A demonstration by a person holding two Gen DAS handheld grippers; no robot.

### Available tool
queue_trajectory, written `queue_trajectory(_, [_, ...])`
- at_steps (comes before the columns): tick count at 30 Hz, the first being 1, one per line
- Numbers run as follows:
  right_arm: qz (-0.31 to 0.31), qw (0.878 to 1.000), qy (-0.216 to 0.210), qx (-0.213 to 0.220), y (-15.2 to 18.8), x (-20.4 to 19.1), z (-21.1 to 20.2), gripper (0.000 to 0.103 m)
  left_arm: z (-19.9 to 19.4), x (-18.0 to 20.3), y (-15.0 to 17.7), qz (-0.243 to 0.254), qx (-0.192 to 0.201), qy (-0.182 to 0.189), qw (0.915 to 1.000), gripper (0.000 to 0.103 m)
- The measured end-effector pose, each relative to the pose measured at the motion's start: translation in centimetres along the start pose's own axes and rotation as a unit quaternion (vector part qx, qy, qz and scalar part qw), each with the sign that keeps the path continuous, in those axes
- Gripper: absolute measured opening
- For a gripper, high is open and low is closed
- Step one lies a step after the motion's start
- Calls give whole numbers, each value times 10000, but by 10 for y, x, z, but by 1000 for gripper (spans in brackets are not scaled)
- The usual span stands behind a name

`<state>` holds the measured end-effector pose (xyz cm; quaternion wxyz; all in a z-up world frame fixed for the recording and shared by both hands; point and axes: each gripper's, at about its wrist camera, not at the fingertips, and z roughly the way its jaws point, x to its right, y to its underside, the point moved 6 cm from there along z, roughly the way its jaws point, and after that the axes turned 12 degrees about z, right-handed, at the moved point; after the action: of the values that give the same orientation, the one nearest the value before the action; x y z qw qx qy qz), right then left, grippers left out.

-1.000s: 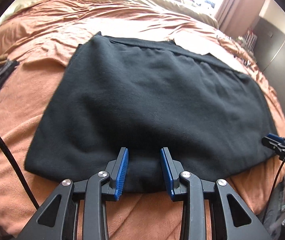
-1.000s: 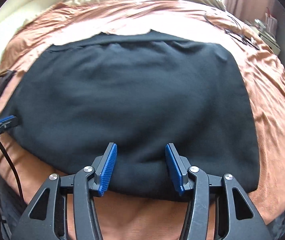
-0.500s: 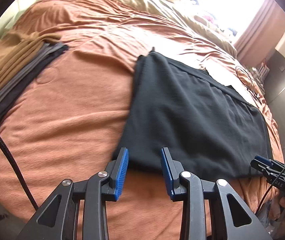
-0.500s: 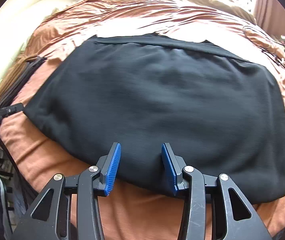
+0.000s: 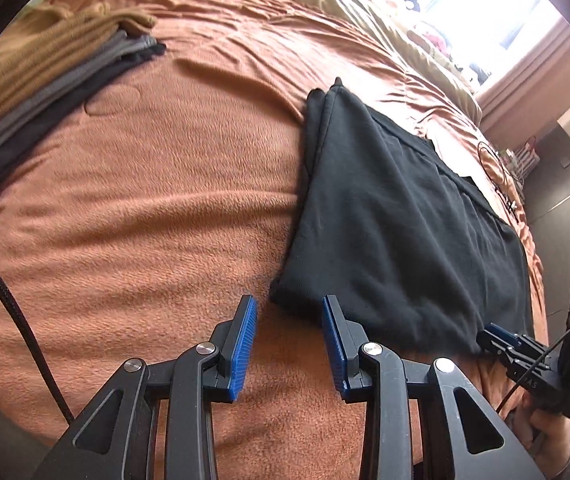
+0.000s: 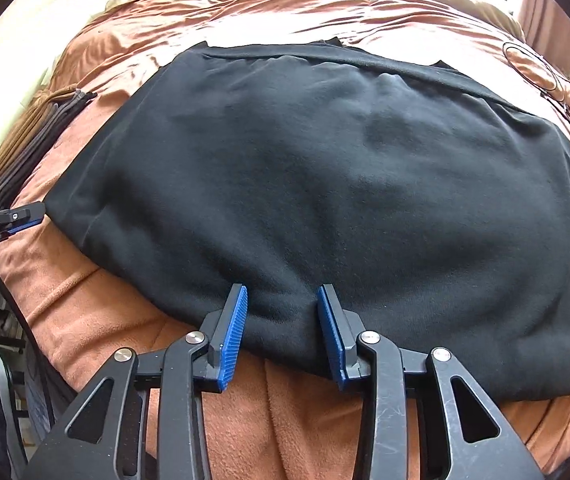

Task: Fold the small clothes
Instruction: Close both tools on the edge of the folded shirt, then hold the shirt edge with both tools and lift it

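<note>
Garment point(image 6: 325, 180) edge lies inside closing right gripper point(image 6: 281, 300).

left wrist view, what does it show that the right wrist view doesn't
Only the left wrist view shows the bright window and the left claw open at the black garment's near corner. Only the right wrist view shows the garment's whole spread and the right claw closing over its near edge. Both share the orange blanket and folded pile.

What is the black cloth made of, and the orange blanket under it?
The black cloth looks like soft matte knit, maybe cotton fleece: it soaks up light and lies in thick rounded folds. The orange blanket looks like plush fleece, with a short fuzzy nap. I can't be sure of either fibre.
</note>
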<state>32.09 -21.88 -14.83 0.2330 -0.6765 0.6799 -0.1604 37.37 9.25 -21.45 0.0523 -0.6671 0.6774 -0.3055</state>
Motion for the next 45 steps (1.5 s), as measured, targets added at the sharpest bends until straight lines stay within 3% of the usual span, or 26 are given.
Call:
queue_trajectory(6, [107,9998,-128,68,6,0,-2,33,19,6,0,-226,-172,235,9993,35])
queue_trajectory(13, [203,9996,-197,5,6,2,-4,33,30,8,-5,-633,39,157,9979,37])
queue_trajectory(15, [194,9997,-135,1,4,-1,-6,33,30,8,-5,-726,137,111,9972,34])
queue_trajectory(18, [321,9993,-162,78,-4,-1,-13,19,27,5,-4,-868,283,142,9957,20])
queue_trajectory(20, [395,9990,-104,172,-10,1,-16,17,23,2,-4,-904,367,209,9950,16])
queue_trajectory(27, [461,9988,149,38,-18,6,2,16,7,0,2,-989,647,360,9923,15])
queue_trajectory(45, [256,9986,470,-45,-88,9,45,16,8,0,6,-1265,798,274,9884,15])
